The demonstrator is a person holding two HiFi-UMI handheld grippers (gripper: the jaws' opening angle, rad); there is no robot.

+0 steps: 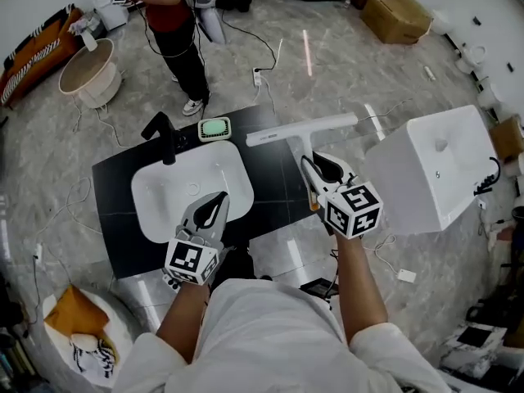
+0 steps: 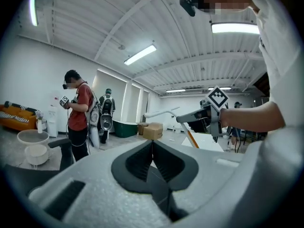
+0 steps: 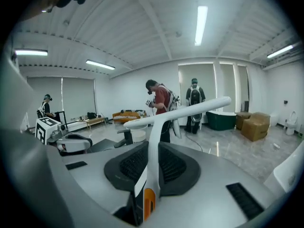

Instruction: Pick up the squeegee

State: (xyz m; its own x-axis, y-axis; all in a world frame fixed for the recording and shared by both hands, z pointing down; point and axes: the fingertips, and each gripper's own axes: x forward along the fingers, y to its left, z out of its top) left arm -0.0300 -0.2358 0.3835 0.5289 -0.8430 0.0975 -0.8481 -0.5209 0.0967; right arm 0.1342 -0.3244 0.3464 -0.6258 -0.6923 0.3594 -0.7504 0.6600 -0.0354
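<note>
The squeegee [image 1: 301, 129] is white and T-shaped, with a long blade across the top and an orange mark low on its handle. It hangs in the air over the black counter. My right gripper [image 1: 316, 164] is shut on its handle, and in the right gripper view the handle [image 3: 153, 146] stands up between the pads with the blade [image 3: 178, 112] above. My left gripper [image 1: 218, 200] hovers over the white basin, shut with nothing in it; its jaws meet in the left gripper view [image 2: 152, 145]. That view also shows the right gripper [image 2: 202, 113] carrying the squeegee [image 2: 159, 113].
A white basin [image 1: 155, 211] sits in a black counter [image 1: 270, 182] with a black faucet [image 1: 164, 133] and a green soap dish [image 1: 214, 128] behind it. A white sink unit [image 1: 438, 166] stands at the right. A person in red [image 1: 176, 23] stands beyond, near cables on the floor.
</note>
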